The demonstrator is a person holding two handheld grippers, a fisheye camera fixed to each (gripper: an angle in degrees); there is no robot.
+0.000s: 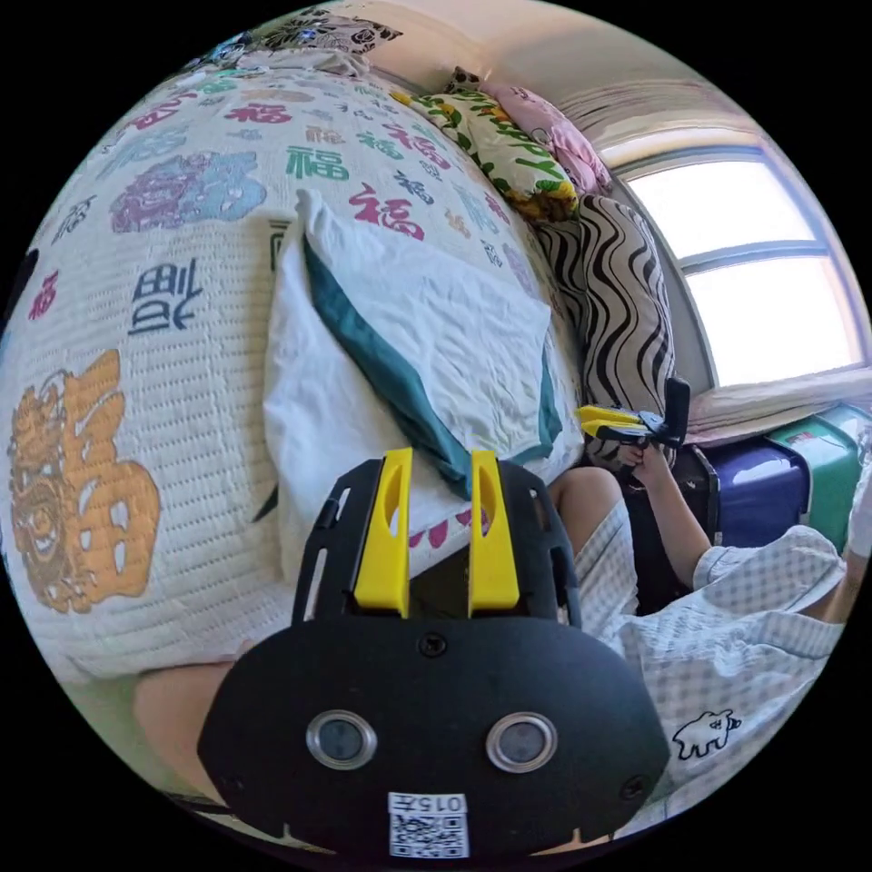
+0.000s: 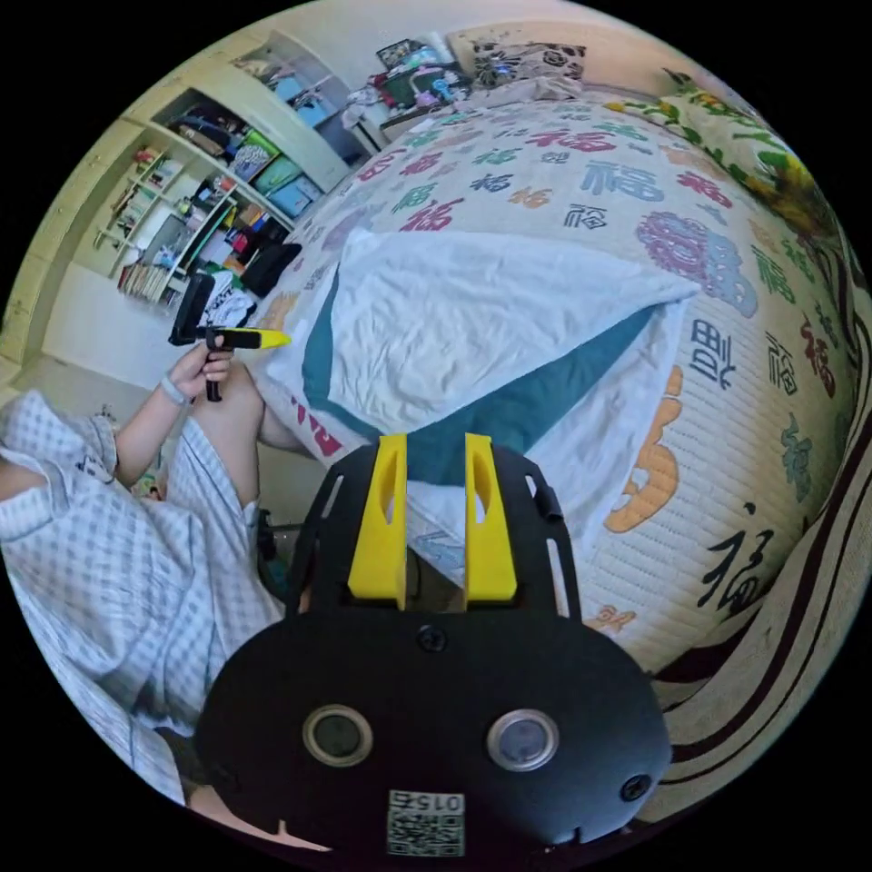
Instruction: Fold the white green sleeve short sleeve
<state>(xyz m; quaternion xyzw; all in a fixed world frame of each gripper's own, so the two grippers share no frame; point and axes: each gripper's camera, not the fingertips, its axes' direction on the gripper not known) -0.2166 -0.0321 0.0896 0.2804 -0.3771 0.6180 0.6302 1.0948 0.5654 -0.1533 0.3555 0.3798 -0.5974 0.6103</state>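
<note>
White shirt (image 1: 427, 336) with green sleeves lies partly folded on bedspread (image 1: 136, 318).

folded white shirt (image 1: 409, 345) on bedspread (image 1: 182, 300)

In the left gripper view the left gripper (image 1: 438, 459) points forward with its two yellow jaws parallel and a gap between them, nothing clamped. Off to the side the right gripper (image 1: 590, 420) sits in a raised hand (image 1: 649, 461) (forearm bent up from the elbow). In the right gripper view the right gripper (image 2: 434, 445) likewise has its jaws apart, and the left gripper (image 2: 272, 339) shows in the other hand (image 2: 204, 363).
</note>
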